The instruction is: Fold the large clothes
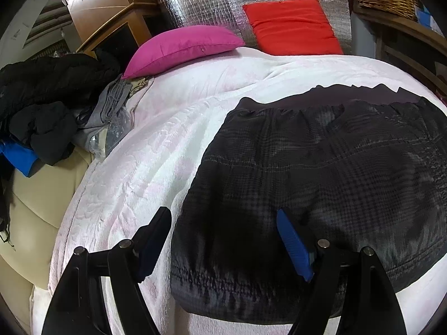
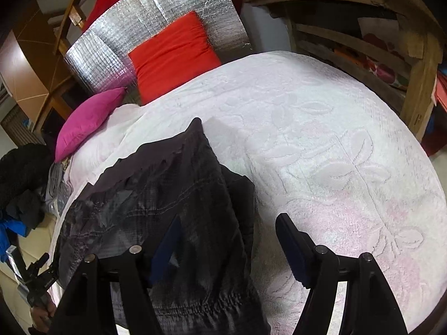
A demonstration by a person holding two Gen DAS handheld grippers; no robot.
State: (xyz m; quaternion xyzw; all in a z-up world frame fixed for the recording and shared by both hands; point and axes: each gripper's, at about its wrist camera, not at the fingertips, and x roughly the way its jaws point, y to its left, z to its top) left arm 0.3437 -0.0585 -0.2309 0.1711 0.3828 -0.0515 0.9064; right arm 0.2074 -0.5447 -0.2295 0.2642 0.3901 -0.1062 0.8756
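Looking at a dark plaid padded jacket (image 1: 321, 173) lying flat on the white embossed bedspread (image 1: 156, 150), already folded into a rough rectangle by the look of it; elastic gathered hem nearest the cameras, a thin strip of plain purplish lining peeking out along the far edge.

Left gripper (image 1: 223, 240) hovering over the near-left corner, fingers spread wide, blue pad visible, nothing held; right gripper (image 2: 226, 248) same story, fingers wide apart over the near-right edge, left finger above the fabric and right finger above bare bedspread; can't tell whether either finger is actually touching the cloth.

Handling guess: quilted and puffy, so soft and light but bulky; shell looks a bit shiny, so probably slippery and prone to sliding out of a shallow pinch; also likely to spring back open after a fold. Best bet seems to be the two near corners at the elastic hem, biting through all layers where the gathered band gives something firm to clamp; then lifting both sides evenly and carrying toward the far edge.

Pink cushion (image 1: 181, 47) and red cushion (image 1: 293, 25) sitting well clear at the head end; pile of dark clothes (image 1: 47, 97) off the left side, not in the way.
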